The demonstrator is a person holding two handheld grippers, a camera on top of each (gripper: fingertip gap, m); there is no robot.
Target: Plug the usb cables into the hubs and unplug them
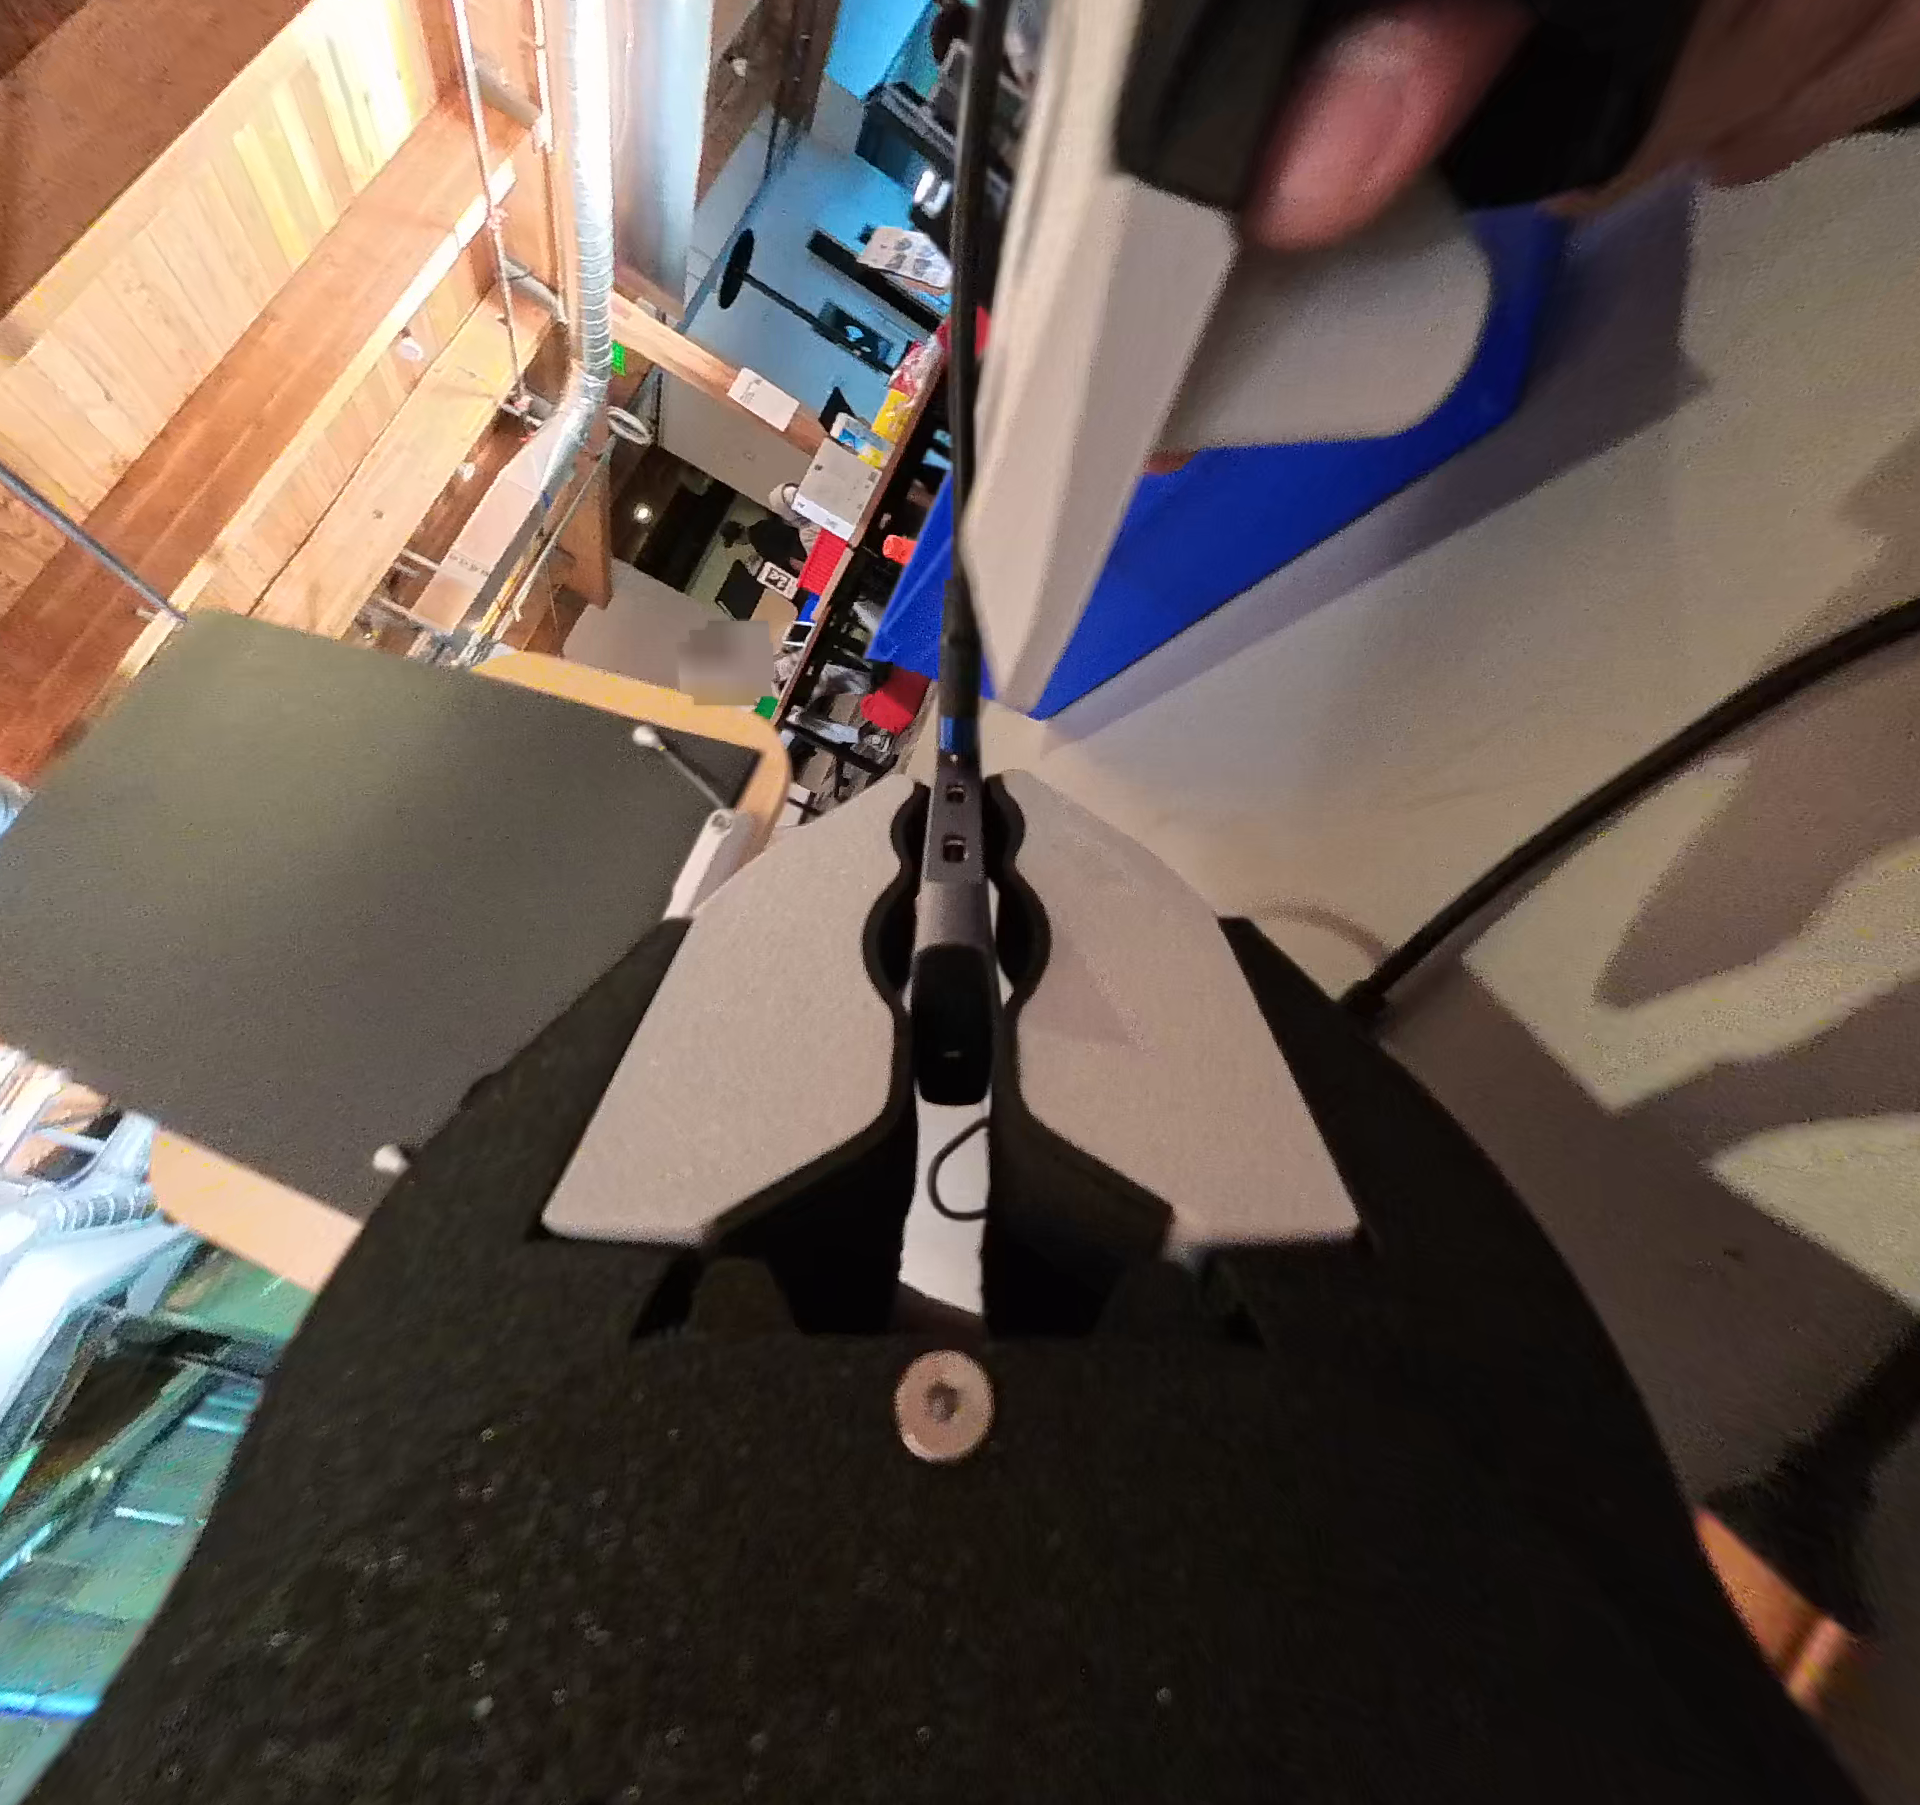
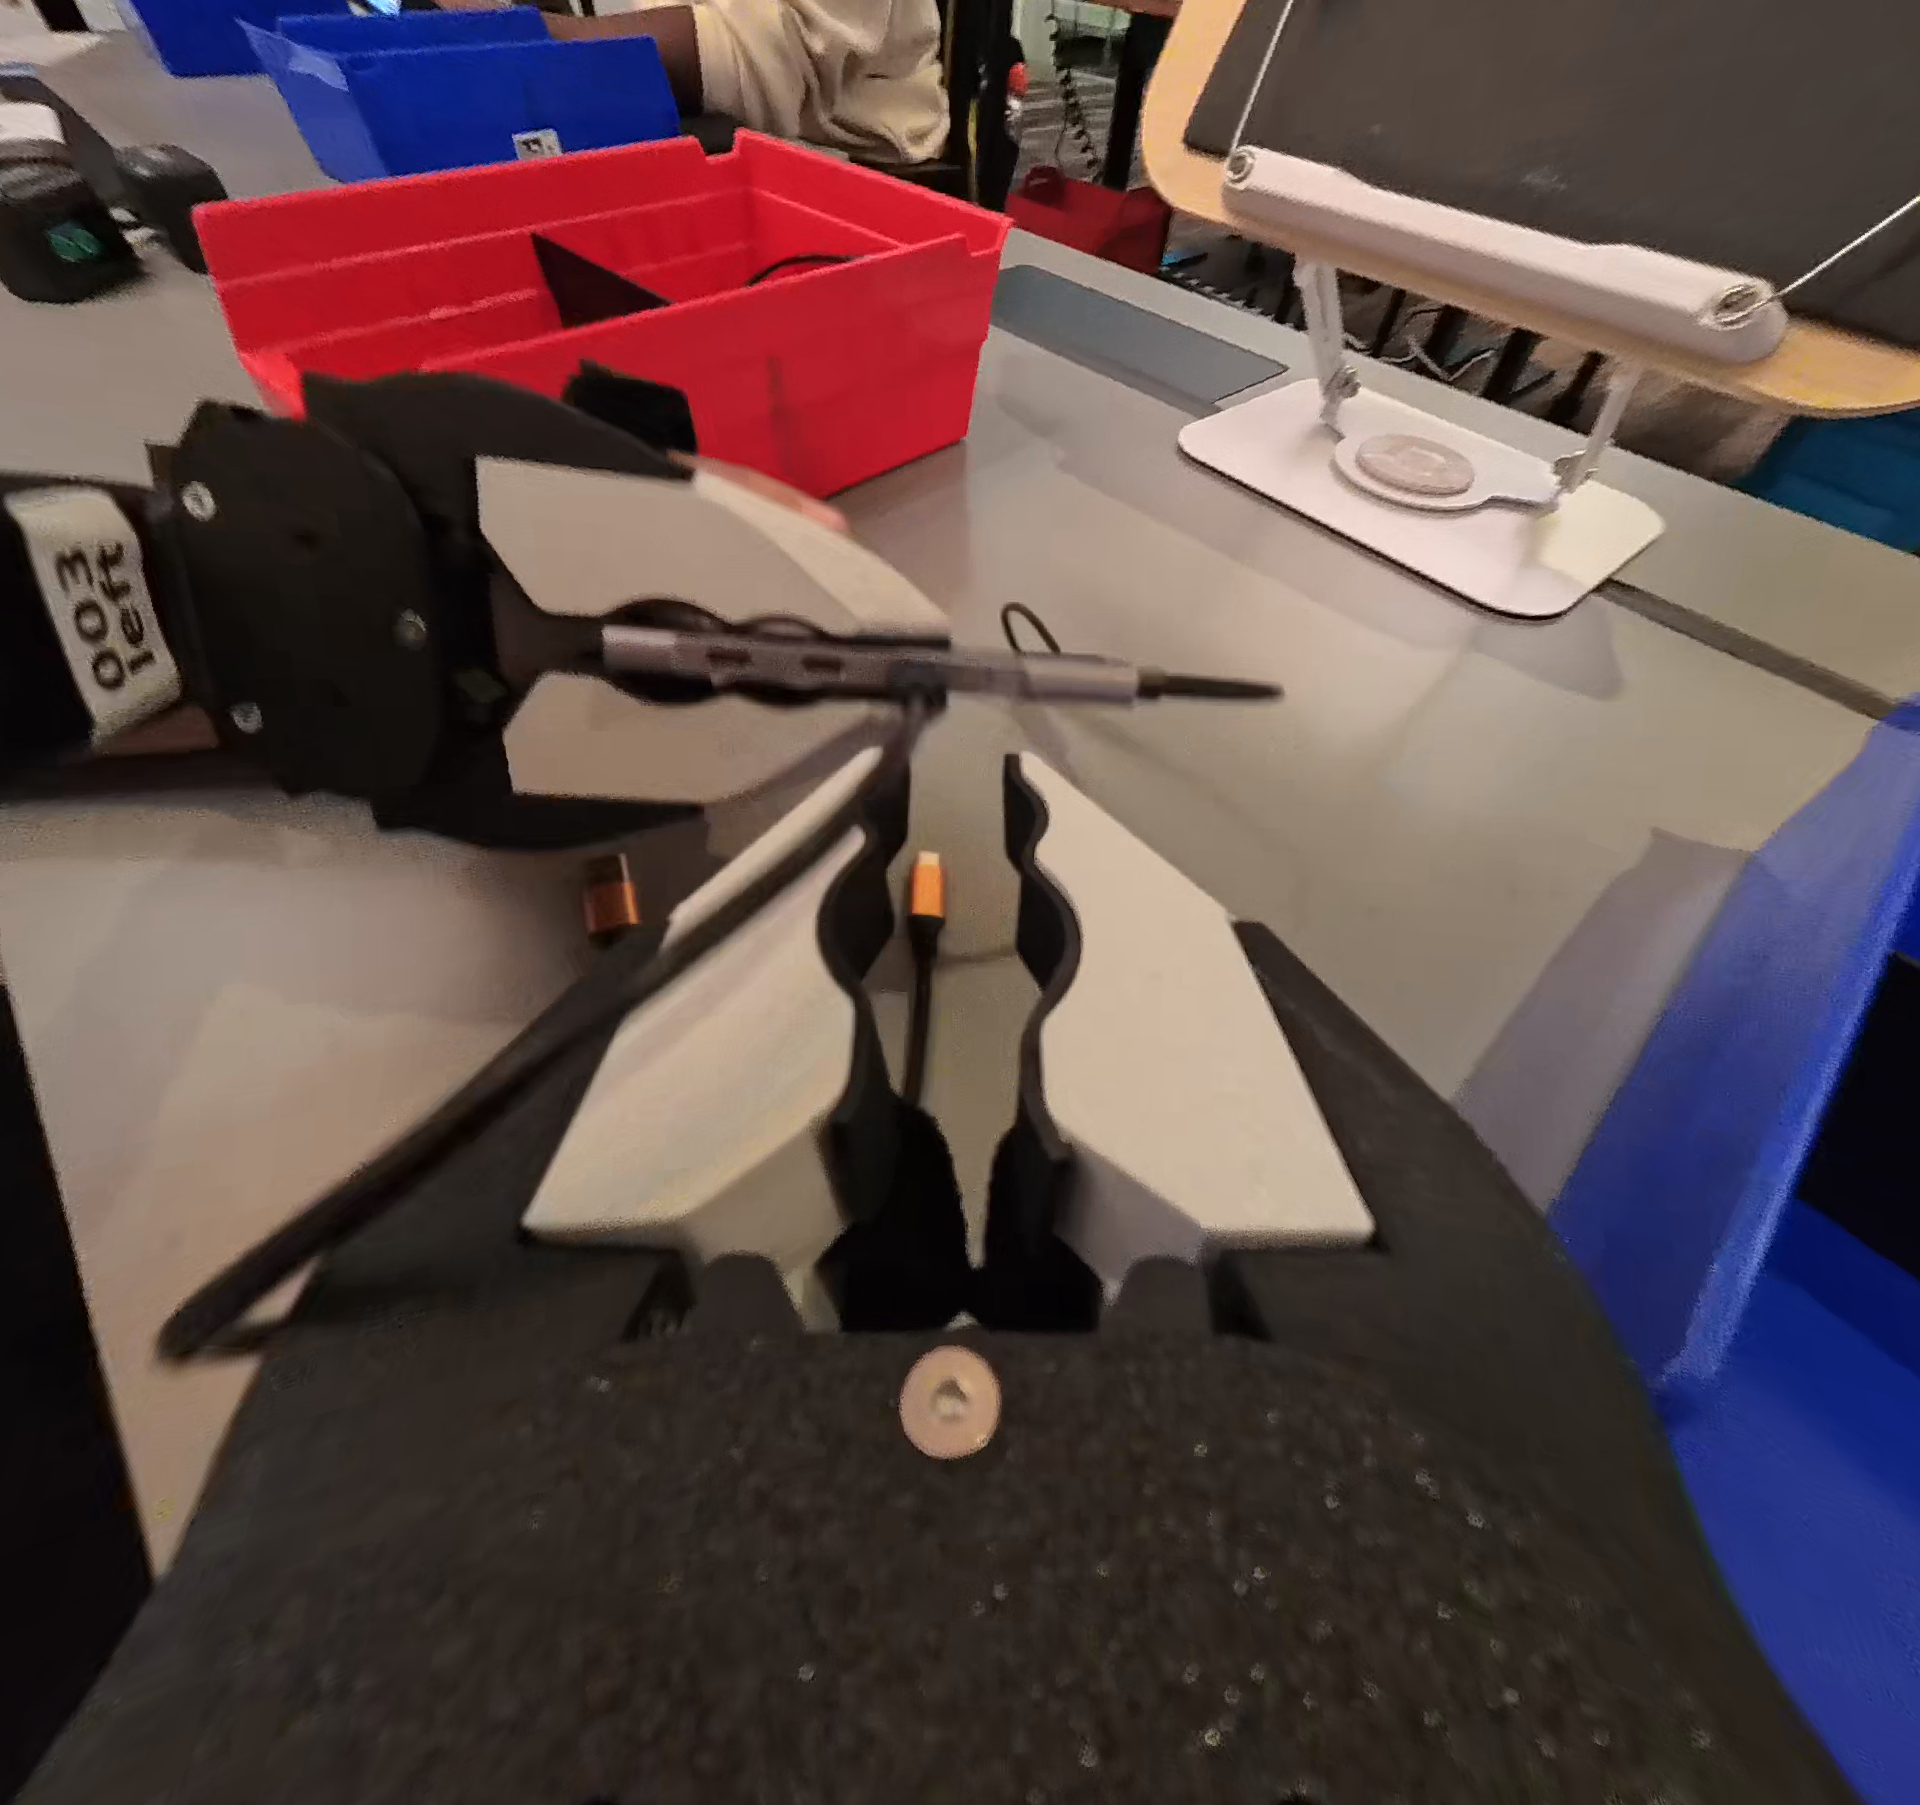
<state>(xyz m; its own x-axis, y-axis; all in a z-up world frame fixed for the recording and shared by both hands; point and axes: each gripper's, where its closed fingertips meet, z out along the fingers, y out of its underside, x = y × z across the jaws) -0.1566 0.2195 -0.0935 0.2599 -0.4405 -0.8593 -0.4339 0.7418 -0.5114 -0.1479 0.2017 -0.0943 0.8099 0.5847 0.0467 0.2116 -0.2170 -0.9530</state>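
Note:
My left gripper (image 1: 954,789) is shut on a slim grey USB hub (image 1: 951,872), held edge-on between its grey fingers. A black cable (image 1: 966,301) is plugged into the hub's side. In the right wrist view the left gripper (image 2: 904,675) holds the hub (image 2: 748,659) level above the table. The black cable (image 2: 520,1059) runs from the hub down across my right gripper's left finger. My right gripper (image 2: 956,799) is open just below the hub and holds nothing. An orange-tipped cable (image 2: 925,893) lies on the table between its fingers. A second orange plug (image 2: 608,893) lies to the left.
A red bin (image 2: 914,353) stands behind the left gripper, with blue bins (image 2: 499,103) farther back. Another blue bin (image 2: 1766,1028) is close on the right. A tablet on a white stand (image 2: 1455,508) is at the back right. A person (image 2: 810,10) sits beyond the grey table (image 2: 1299,768). My left and right fingertips are right by each other.

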